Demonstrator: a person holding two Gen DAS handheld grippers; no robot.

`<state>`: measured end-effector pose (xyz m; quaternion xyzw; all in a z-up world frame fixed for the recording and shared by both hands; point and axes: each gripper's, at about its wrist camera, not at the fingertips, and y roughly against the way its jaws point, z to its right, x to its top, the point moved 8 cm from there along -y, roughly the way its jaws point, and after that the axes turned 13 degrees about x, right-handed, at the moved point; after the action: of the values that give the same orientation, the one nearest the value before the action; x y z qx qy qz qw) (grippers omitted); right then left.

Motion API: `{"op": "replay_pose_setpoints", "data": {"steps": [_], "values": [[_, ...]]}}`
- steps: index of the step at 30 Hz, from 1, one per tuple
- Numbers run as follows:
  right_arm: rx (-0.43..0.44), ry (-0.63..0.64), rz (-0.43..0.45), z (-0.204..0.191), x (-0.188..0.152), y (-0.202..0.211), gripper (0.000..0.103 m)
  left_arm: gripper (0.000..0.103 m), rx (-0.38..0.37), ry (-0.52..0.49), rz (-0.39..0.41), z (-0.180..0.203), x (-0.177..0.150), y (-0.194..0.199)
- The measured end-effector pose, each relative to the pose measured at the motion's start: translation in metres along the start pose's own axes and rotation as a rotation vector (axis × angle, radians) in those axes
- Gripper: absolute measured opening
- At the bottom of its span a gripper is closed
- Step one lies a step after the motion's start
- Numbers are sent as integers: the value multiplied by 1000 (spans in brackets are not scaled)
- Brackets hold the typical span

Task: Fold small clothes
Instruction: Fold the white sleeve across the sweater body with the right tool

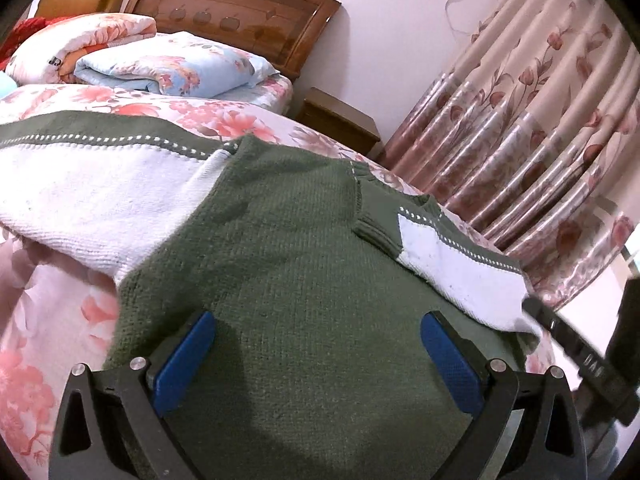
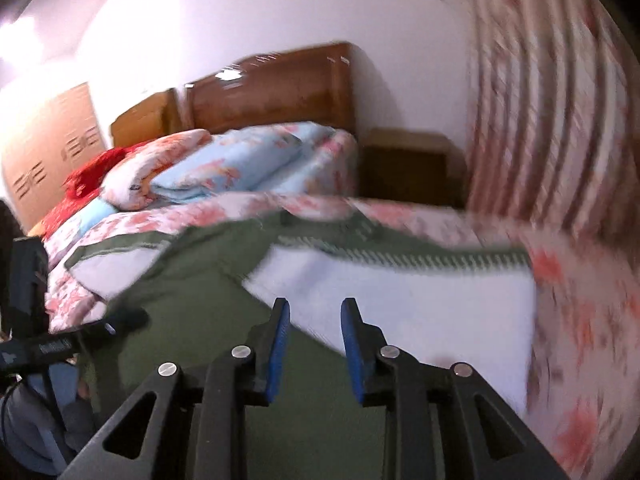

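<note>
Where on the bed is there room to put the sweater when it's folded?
Bare floral sheet left of the sweater, and a strip between it and the folded quilts. The headboard end is crowded.

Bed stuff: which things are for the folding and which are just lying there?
For the folding: green and white sweater, left gripper, right gripper.
Just lying about: folded blue quilt, pink floral quilt, red cloth, curtain, nightstand.

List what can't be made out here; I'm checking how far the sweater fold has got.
- Sweater hem: left wrist view, cut off by the bottom edge and the left hand-held gripper.
- Right sleeve: right wrist view, smeared by motion blur.
- Sweater's underside: hidden against the bed.
</note>
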<state>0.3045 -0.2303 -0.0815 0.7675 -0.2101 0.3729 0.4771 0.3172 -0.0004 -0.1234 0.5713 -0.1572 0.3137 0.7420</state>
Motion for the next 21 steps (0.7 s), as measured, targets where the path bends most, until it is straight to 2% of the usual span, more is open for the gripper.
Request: {"op": "replay_pose_setpoints", "data": {"steps": [3, 6, 9, 12, 17, 18, 21], "values": [[-24, -107, -8, 34, -29, 16, 27, 103, 32, -30, -10, 7, 0, -2], [-29, -192, 5, 52, -50, 32, 27, 103, -2, -4, -23, 19, 8, -1], [-23, -259, 21, 68, -68, 43, 27, 103, -10, -20, -15, 44, 30, -5], [-18, -274, 39, 72, -74, 51, 27, 103, 32, -47, -40, 67, 52, -25], [-26, -265, 23, 70, -73, 46, 27, 103, 114, -72, -161, 84, 59, -75], [-27, -261, 18, 69, -73, 44, 27, 103, 133, -93, -165, 85, 54, -80], [-47, -262, 13, 70, -74, 43, 27, 103, 225, -240, -95, 100, 50, -84]]}}
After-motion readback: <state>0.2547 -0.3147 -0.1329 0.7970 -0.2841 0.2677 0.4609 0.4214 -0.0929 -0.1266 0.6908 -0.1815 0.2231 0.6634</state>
